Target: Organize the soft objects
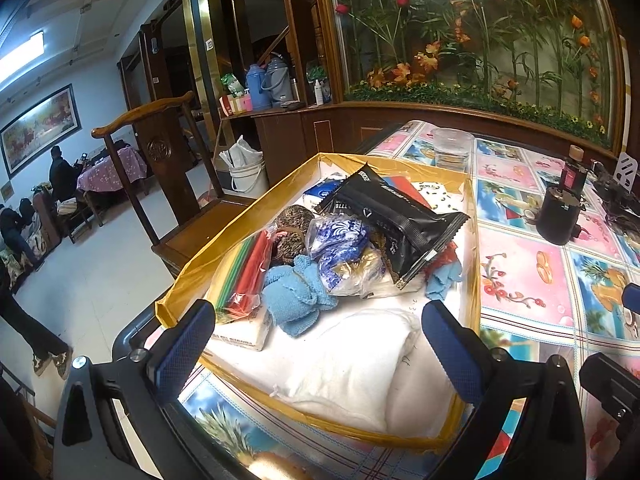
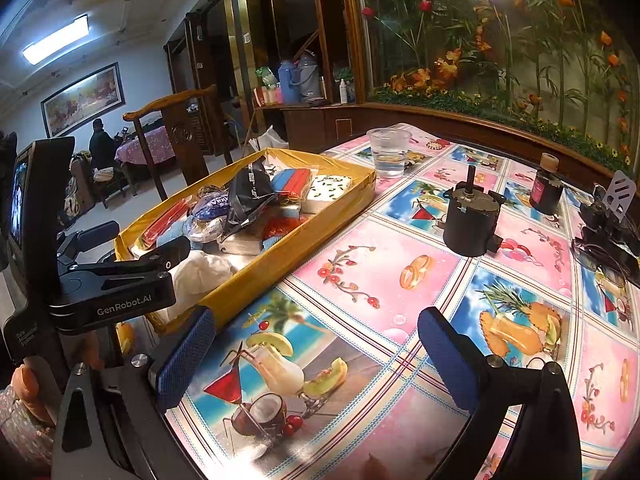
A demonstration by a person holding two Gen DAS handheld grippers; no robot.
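**Both tongs open and empty beside a filled yellow tray**

The left tongs [image 1: 318, 344] are held wide open above the near end of the shallow yellow-rimmed tray [image 1: 192, 276], and nothing is gripped between the blue pads. Directly below them, a white folded cloth [image 1: 352, 364] is seen lying inside the tray. Further in, a light blue knitted piece [image 1: 294, 294] is found beside a clear packet of red and green strips [image 1: 244, 276], and a blue-and-white plastic bag [image 1: 340, 240] is piled against a black foil pouch [image 1: 400, 220].

The right tongs [image 2: 316, 354] are likewise spread open and empty, held over a bare part of the tabletop covered with a pink and blue fruit-print oilcloth [image 2: 380, 276], just to the right of the tray. On the tabletop beyond, a clear plastic cup of water [image 2: 389, 151] is placed near the tray's far corner, and a black cylindrical motor [image 2: 472, 218] is set well apart from it.
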